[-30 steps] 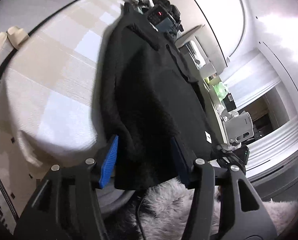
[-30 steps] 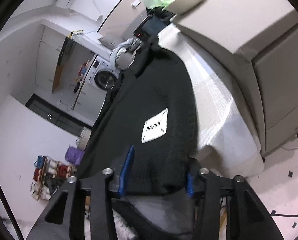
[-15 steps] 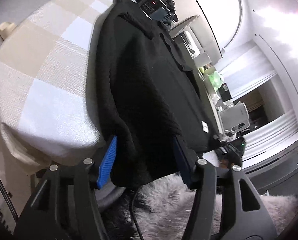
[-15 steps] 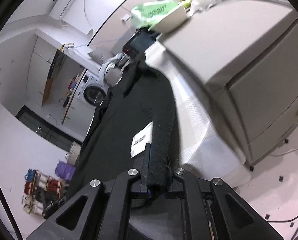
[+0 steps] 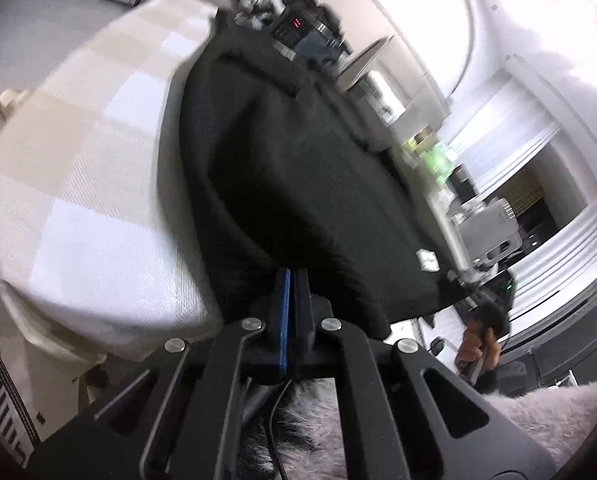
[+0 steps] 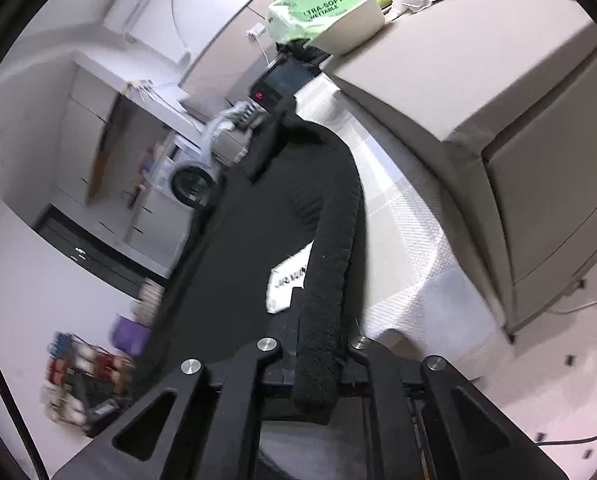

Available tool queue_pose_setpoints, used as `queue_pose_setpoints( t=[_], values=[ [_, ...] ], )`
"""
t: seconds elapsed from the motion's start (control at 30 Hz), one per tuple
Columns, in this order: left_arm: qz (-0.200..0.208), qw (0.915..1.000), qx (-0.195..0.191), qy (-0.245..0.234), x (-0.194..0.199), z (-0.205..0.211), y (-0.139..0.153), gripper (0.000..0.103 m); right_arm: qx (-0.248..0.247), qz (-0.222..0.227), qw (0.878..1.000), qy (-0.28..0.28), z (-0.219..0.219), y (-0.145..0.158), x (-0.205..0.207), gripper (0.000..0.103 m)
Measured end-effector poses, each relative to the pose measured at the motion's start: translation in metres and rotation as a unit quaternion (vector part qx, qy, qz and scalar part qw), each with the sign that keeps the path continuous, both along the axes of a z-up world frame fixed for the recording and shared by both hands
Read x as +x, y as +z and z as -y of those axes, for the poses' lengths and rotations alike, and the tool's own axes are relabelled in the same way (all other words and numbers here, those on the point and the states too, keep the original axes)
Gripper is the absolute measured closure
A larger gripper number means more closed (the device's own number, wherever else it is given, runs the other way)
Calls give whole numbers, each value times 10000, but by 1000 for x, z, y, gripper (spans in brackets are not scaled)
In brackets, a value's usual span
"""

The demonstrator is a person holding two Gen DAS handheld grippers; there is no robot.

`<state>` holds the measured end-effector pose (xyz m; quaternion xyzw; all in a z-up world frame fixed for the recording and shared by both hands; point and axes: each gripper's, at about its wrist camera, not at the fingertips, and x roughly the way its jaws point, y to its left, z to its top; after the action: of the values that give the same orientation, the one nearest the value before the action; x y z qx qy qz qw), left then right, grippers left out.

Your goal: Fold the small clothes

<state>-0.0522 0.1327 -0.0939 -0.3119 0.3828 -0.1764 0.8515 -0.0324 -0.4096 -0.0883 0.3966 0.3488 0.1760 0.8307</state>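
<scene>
Now looking along the left wrist view: finding the left gripper (image 5: 292, 280) with its blue pads pressed flat together, having just been closing, right at the near hem of the black knit garment (image 5: 298, 168). Not managing to tell whether any fabric is caught between the tips, since the dark cloth is bulging over them. Seeing the garment lying lengthwise on the checked tablecloth (image 5: 78, 160), its near end draping off the table edge. Struggling with motion blur toward the far end, and making out only a smeared hand (image 5: 478, 344) at the lower right.

Moving to the right wrist view: seeing the right gripper (image 6: 318, 344) pinching a thick rolled edge of the same garment, jaws having just been closing onto it, with the roll running up between the fingers and partly covering a white label (image 6: 288, 284). Judging the knit to be soft, light and limp, sagging wherever unsupported and likely stretching if tugged hard. Judging the two near hem corners the sensible places to hold, gripping deep enough for the bulky weave not to slip out. Missing the far collar end, hidden behind dark clutter.
</scene>
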Motion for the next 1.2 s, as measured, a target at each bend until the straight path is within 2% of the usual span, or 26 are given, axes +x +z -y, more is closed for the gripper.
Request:
queue_pose_setpoints(
  t=[0.1,0.17,0.23,0.37,0.47,0.5,0.57,0.6,0.63,0.73,0.8,0.87,1.0,1.13,1.2],
  values=[
    [741,9961,-474,-30,-16,-18,23,103,195,255,9994,114,10,9,-7,97],
    [1118,9928,-420,-15,-26,-24,41,103,196,439,9985,246,11,17,-12,97],
    [1190,9923,-336,53,-29,-28,48,103,163,650,9967,466,6,28,-16,97],
    [922,9954,-206,155,-29,-33,37,103,-218,598,9965,540,-1,29,-16,97],
    [457,9989,-70,113,-23,-31,20,103,-215,326,9978,532,2,19,-13,96],
    [251,9996,64,115,-21,-32,13,99,-214,237,9980,544,2,16,-12,96],
    [-8,9998,152,129,-19,-34,5,83,-218,215,9981,542,4,15,-15,96],
    [-106,9997,124,157,-17,-34,3,64,-208,209,9981,547,5,15,-16,96],
    [-116,9997,110,160,-17,-34,2,51,-200,199,9981,543,6,15,-16,96],
    [-193,9993,320,18,-18,-27,2,42,-212,210,9980,556,5,16,-13,96],
    [-496,9970,561,-215,-16,-18,-4,41,-262,189,9978,579,4,15,-11,96],
    [-753,9946,604,-382,-15,-13,-14,41,-254,195,9978,586,3,15,-11,96],
    [-1031,9937,123,-421,-12,-16,-37,41,-235,179,9977,612,2,14,-8,96],
    [-740,9966,-265,-233,-10,-24,-48,42,-234,172,9976,631,1,13,-7,96],
    [-577,9959,-509,-473,-9,-22,-45,42,-227,142,9976,635,0,13,-6,96]
  ],
)
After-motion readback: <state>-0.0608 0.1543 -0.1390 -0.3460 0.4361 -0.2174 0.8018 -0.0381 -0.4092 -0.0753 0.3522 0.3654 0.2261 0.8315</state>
